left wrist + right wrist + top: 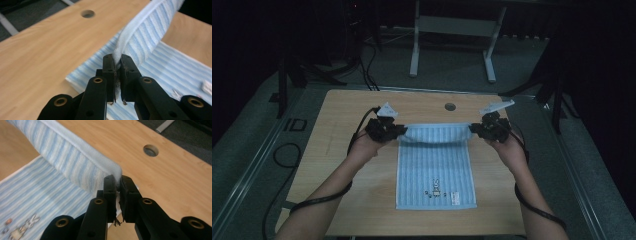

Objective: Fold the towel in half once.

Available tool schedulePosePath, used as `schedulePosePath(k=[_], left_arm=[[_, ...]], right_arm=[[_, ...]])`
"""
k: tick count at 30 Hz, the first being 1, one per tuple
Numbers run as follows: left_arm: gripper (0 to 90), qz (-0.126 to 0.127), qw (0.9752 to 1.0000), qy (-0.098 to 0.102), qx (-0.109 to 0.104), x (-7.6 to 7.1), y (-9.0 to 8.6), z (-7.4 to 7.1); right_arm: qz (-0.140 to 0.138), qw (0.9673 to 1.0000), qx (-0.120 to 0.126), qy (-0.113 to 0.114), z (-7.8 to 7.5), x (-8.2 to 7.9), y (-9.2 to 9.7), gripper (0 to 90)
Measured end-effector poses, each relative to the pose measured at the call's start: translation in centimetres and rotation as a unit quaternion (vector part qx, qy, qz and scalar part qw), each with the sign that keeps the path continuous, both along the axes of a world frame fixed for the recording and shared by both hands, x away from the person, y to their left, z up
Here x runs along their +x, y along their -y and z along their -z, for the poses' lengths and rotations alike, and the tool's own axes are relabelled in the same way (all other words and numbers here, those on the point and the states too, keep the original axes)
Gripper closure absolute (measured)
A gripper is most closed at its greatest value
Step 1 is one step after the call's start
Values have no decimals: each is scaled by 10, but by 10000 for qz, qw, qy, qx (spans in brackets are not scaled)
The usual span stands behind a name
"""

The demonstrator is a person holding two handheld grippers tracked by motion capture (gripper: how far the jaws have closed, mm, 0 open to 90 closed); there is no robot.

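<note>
Stretching between the two tools, a blue striped towel [435, 165] has its far edge lifted off the wooden worktop [362, 102] while the rest lies flat, reaching back toward the near edge of the worktop, where a small printed picture and a label sit near the towel's near hem. The left hand-held gripper [401, 130] has its jaws pinched tight on the towel's far left corner; in the left gripper view [117, 66] the hem is squeezed between the two black jaws and the cloth rises away up and to the right. The right hand-held gripper [473, 129] clamps the far right corner in the same way, and the right gripper view [118, 185] has the folded hem caught between its jaws with the cloth running off to the upper left. Between the two corners the raised edge sags slightly. A round hole [450, 106] in the worktop lies beyond the towel, near the far edge.
</note>
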State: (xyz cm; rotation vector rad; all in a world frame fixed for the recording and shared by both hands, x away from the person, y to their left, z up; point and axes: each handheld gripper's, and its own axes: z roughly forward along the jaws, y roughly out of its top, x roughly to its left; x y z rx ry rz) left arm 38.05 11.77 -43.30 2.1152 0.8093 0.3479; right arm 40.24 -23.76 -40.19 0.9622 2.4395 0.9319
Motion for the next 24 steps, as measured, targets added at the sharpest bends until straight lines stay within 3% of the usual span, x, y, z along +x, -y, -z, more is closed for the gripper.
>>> schedulePosePath(k=[2,5,9,14,16,18,20,21,24], left_arm=[[830,33,10000,44,78,-13,2,5],[829,91,10000,-3,22,-26,3,7],[825,274,9996,-114,41,-50,5,14],[825,426,9986,-294,105,-77,12,38],[825,516,9977,-364,234,-80,16,53],[825,544,9960,-619,340,-76,18,69],[826,465,9956,-732,356,-72,18,83],[826,471,9946,-850,357,-69,18,88],[825,401,9947,-872,382,-64,18,95]], right_arm=[[-47,10000,3,2,6,-11,4,836],[-59,9999,63,-111,14,-22,9,836],[-153,9996,166,-194,27,-51,17,836],[-196,9988,227,-384,46,-78,20,836],[-200,9985,135,-492,60,-84,18,836],[-216,9975,127,-668,73,-84,17,836],[-201,9967,122,-778,83,-81,16,836],[-189,9966,92,-803,86,-80,16,836],[-162,9959,90,-885,92,-74,15,836]])
